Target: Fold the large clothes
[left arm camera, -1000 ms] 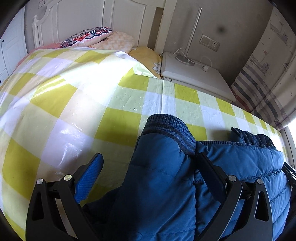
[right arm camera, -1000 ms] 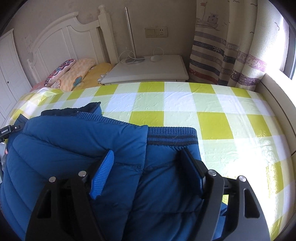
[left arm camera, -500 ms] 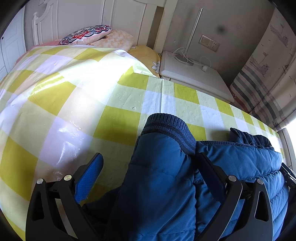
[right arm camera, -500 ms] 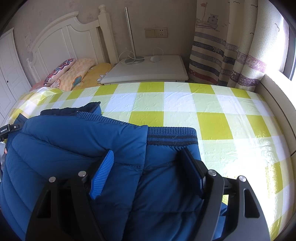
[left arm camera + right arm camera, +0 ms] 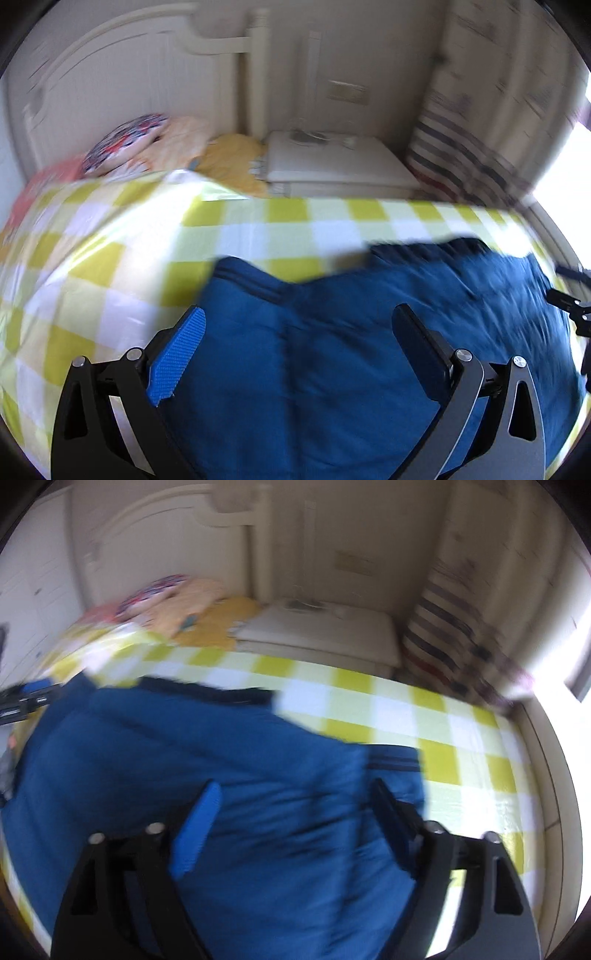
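The right hand-held gripper (image 5: 291, 805) is standing wide, its jaws having just been opening, with the padded jacket (image 5: 229, 775) lying between the fingers but the pads not pressing on it. The left hand-held gripper (image 5: 299, 325), at lower centre of its own view, is likewise standing wide and straddling the fabric, gripping nothing. Both views are blurring heavily, so fine detail is not being resolved.

The bed (image 5: 96, 266), under a yellow and white checked plastic cover, is filling the middle of both frames. The jacket, blue and quilted, is lying bunched on that cover across the lower centre and lower right of the left view, and the lower left and centre of the right view. Its dark ribbed cuff (image 5: 393, 762) is showing at centre right of the right view, resting on the checks. A white bedside cabinet (image 5: 332, 166) is standing beyond the bed at upper centre, with pillows (image 5: 125, 144) at upper left and a striped curtain (image 5: 461, 158) at upper right.

Judgement: the fold looks laid down and released, and the step in hand appears to be clearing away. To do it well, both tools should be lifting straight off so no finger is dragging the slippery shell and undoing the fold. The padding is likely springing back, so pressing the layers flat before the next fold would be prudent.
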`<state>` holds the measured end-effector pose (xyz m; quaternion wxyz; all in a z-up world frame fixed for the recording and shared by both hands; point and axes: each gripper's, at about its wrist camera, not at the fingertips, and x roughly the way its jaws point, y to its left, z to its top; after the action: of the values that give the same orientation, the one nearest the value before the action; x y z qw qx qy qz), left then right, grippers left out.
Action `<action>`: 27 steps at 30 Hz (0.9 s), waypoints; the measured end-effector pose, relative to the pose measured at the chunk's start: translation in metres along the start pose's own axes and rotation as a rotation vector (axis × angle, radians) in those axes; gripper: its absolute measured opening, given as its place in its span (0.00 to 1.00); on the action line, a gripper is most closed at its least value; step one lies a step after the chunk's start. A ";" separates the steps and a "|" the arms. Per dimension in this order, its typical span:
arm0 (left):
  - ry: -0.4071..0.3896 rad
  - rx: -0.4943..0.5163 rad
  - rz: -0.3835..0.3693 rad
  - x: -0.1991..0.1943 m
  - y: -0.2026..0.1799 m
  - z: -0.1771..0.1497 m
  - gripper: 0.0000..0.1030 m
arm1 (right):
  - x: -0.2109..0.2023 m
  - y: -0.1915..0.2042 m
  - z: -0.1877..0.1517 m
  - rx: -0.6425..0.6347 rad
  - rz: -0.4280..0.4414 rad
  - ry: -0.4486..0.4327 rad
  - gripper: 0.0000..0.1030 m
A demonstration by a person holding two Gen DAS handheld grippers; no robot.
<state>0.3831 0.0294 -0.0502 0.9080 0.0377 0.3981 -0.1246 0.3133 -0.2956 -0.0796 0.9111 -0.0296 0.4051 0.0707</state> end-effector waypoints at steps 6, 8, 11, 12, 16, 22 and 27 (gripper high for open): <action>0.131 0.067 0.036 0.043 -0.024 -0.018 0.96 | 0.035 0.018 -0.019 -0.011 0.059 0.087 0.95; 0.132 0.055 0.049 0.038 -0.020 -0.017 0.96 | 0.030 0.010 -0.014 0.033 0.053 0.098 0.95; 0.089 0.078 0.084 0.012 -0.023 -0.020 0.96 | 0.009 0.010 -0.010 0.023 0.034 0.069 0.94; 0.064 0.075 0.069 -0.001 -0.023 -0.022 0.96 | 0.002 0.009 -0.010 0.022 0.040 0.052 0.94; 0.005 -0.044 -0.066 -0.057 0.007 -0.048 0.96 | -0.043 -0.011 -0.043 0.101 0.110 -0.031 0.95; 0.033 -0.163 -0.184 -0.107 0.073 -0.144 0.96 | -0.097 -0.047 -0.161 0.212 0.259 -0.024 0.95; 0.103 -0.196 -0.228 -0.099 0.084 -0.190 0.96 | -0.113 -0.074 -0.225 0.411 0.337 -0.058 0.95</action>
<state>0.2045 0.1618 -0.1100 0.8656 -0.0900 0.4563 -0.1855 0.0849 -0.4050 -0.1470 0.8846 0.2258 0.3839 0.1383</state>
